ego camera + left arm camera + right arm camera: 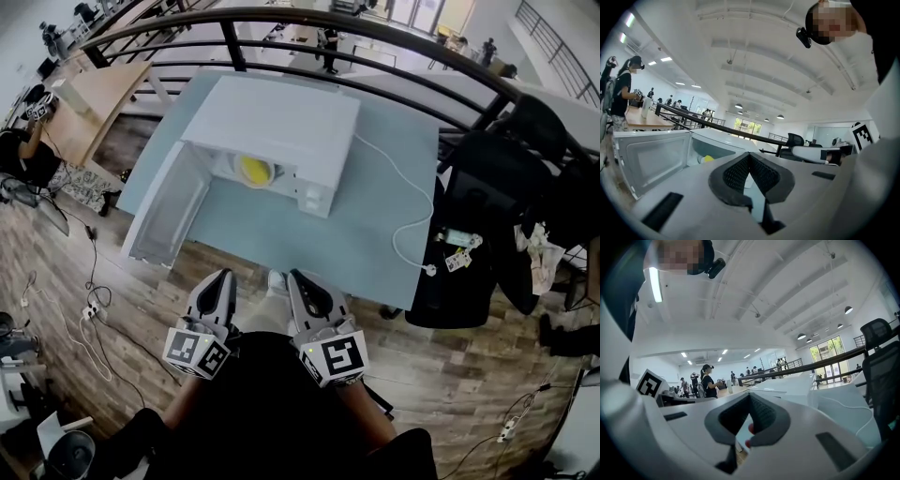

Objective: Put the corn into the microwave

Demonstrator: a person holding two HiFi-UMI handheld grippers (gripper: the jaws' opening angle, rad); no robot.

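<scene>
The corn (254, 170) lies inside the microwave (281, 112), whose door (167, 211) stands open at its left side (the yellow also shows in the left gripper view). The microwave stands on the pale tabletop (281, 239). The left gripper (223, 276) and the right gripper (294, 277) hover side by side, well in front of the microwave. Each gripper's fingers are pressed together on nothing.

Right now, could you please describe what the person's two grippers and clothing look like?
Both the left gripper and right gripper have pale grey tapered shells, with dark textured pads lining the jaws. Each carries a cube of black-and-white square markers. The person's clothing is black.
</scene>
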